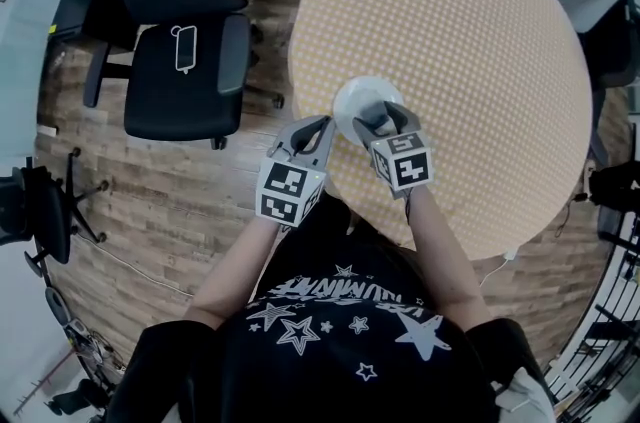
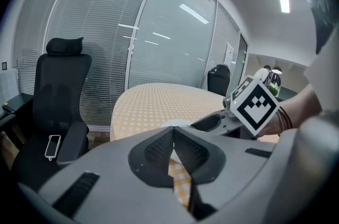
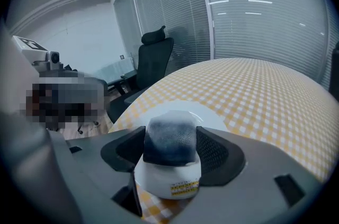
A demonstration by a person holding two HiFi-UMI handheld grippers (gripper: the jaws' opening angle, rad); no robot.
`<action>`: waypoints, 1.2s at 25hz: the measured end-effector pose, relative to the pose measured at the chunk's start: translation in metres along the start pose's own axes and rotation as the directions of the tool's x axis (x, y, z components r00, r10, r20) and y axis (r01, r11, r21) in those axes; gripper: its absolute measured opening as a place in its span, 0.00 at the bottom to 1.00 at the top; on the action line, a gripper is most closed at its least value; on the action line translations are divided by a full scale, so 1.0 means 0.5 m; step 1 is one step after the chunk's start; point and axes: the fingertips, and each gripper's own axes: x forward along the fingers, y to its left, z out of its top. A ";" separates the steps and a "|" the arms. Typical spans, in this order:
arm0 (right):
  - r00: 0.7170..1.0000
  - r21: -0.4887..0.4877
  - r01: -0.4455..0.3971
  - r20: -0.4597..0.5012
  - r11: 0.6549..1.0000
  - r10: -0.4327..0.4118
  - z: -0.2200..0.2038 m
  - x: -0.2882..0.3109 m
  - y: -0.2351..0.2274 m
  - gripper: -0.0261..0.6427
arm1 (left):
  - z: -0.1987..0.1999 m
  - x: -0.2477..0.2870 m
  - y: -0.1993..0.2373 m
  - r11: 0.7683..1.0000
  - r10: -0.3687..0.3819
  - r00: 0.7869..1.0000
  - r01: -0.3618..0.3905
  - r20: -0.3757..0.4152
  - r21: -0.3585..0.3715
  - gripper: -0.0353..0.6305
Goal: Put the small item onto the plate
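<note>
Right gripper (image 3: 170,139) fingers (image 3: 214,150) clenching on small item (image 3: 168,172); I'm holding it over plate (image 3: 214,114) on checked tabletop (image 3: 254,85). Left gripper (image 2: 174,139) fingers (image 2: 153,153) pressing together by tabletop edge.

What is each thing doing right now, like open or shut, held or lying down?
The left gripper: shut, nothing in it.
The right gripper: shut on the small item.
The small item: held in the jaws, close to the plate.
The plate: flat on the table, bare where it shows.
</note>
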 end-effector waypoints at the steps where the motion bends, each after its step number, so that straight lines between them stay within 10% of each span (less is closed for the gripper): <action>1: 1.000 -0.008 0.003 -0.010 1.000 -0.003 -0.001 0.004 0.000 0.49 | -0.001 0.000 0.001 1.000 0.000 1.000 0.000 -0.001 0.000 0.06; 30: 0.998 -0.053 0.063 -0.016 0.997 -0.064 0.003 0.016 0.002 0.49 | -0.014 -0.053 0.008 0.998 0.058 0.998 -0.058 0.012 0.001 0.06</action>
